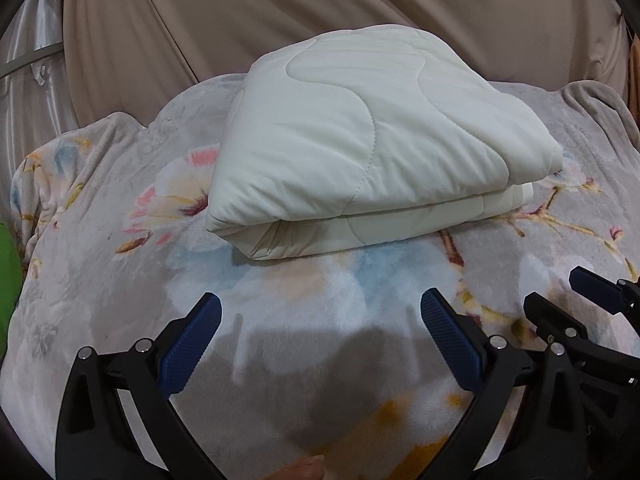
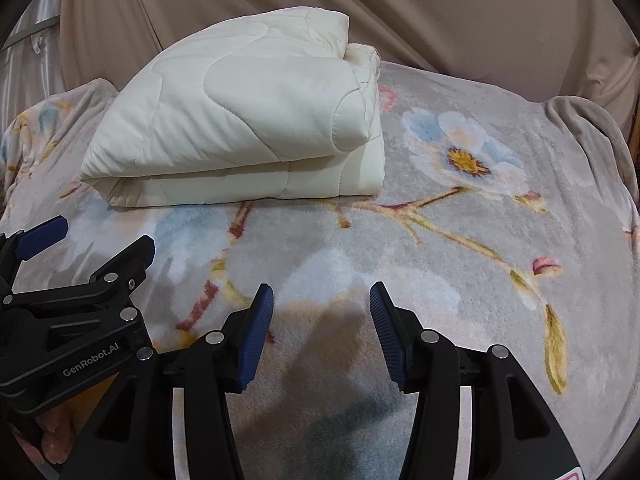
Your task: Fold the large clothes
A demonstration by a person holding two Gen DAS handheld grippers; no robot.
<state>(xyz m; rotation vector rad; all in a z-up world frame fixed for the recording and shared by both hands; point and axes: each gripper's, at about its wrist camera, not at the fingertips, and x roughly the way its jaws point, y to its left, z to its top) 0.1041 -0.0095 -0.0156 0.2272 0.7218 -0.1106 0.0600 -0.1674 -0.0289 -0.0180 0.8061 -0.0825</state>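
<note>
A cream quilted cover (image 1: 360, 140) lies folded into a thick bundle on a floral fleece blanket (image 1: 280, 300); it also shows in the right wrist view (image 2: 240, 128), at the upper left. My left gripper (image 1: 320, 308) is open and empty, hovering over the blanket just in front of the bundle. My right gripper (image 2: 322, 300) is open and empty, in front of and to the right of the bundle. Each gripper shows at the edge of the other's view: the right gripper (image 1: 560, 292) and the left gripper (image 2: 100, 236).
The floral blanket (image 2: 460, 240) covers the whole work surface and drapes at its edges. A beige curtain (image 1: 360, 8) hangs behind. A green object (image 1: 8, 264) sits at the far left edge. A shiny pale drape (image 1: 28, 92) hangs at the back left.
</note>
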